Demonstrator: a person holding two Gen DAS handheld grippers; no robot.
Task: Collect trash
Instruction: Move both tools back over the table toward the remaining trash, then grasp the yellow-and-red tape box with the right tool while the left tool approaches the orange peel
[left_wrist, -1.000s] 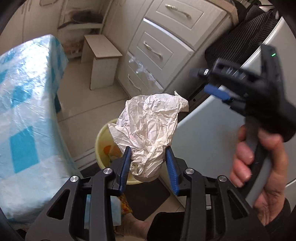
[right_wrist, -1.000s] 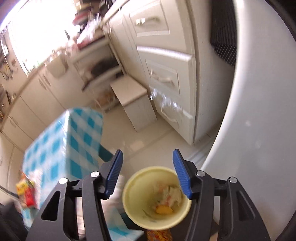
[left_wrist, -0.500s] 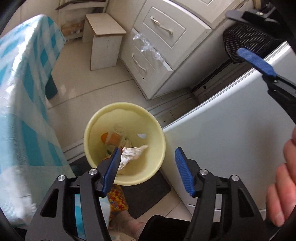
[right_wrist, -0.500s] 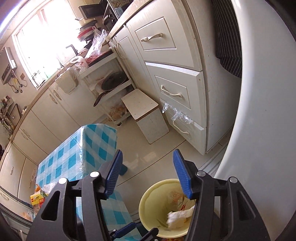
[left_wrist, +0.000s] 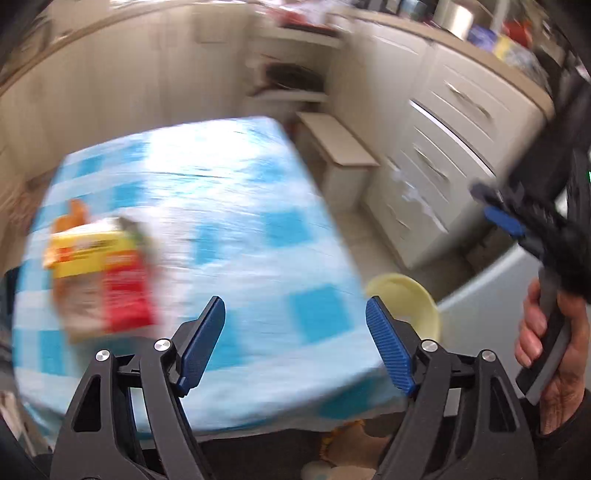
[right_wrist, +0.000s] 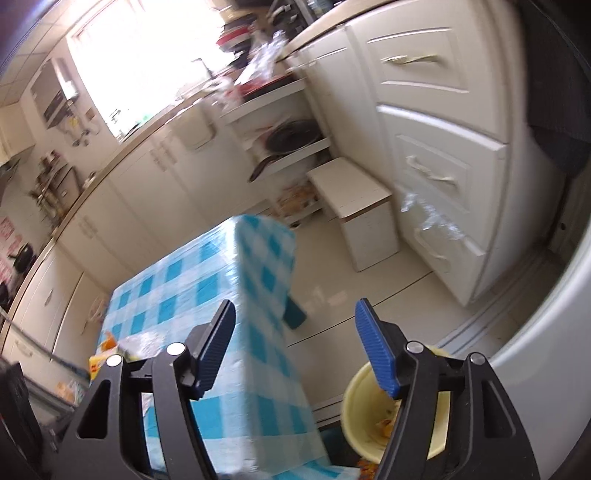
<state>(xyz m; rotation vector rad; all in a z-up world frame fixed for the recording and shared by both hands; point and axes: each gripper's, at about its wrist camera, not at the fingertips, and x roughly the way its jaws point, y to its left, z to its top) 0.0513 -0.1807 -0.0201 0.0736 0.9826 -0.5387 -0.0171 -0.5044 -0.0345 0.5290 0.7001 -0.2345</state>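
My left gripper (left_wrist: 295, 306) hangs over the blue-checked tablecloth (left_wrist: 229, 206), its jaws opening wide with nothing between them. A blurred yellow and red packet (left_wrist: 99, 273) lies on the cloth to its left. The yellow bin (left_wrist: 406, 299) stands on the floor past the table's right edge. My right gripper (right_wrist: 295, 314) is also opening and empty, above the table's corner (right_wrist: 258, 258). In the right wrist view the yellow bin (right_wrist: 365, 417) sits low behind the right finger, with scraps inside. The right gripper (left_wrist: 502, 218) also shows at the right of the left wrist view, held by a hand (left_wrist: 554, 354).
A white stool (right_wrist: 362, 214) stands on the floor by the cream drawers (right_wrist: 436, 140). A white appliance (right_wrist: 554, 314) rises at the right, close to the bin. Open shelves with pans (right_wrist: 288, 140) line the back. Bare floor (right_wrist: 351, 295) lies between table and drawers.
The left gripper let the crumpled paper fall into the yellow bin, opened wide, then swung left and up over the table. The right gripper also swung towards the table and opened further.
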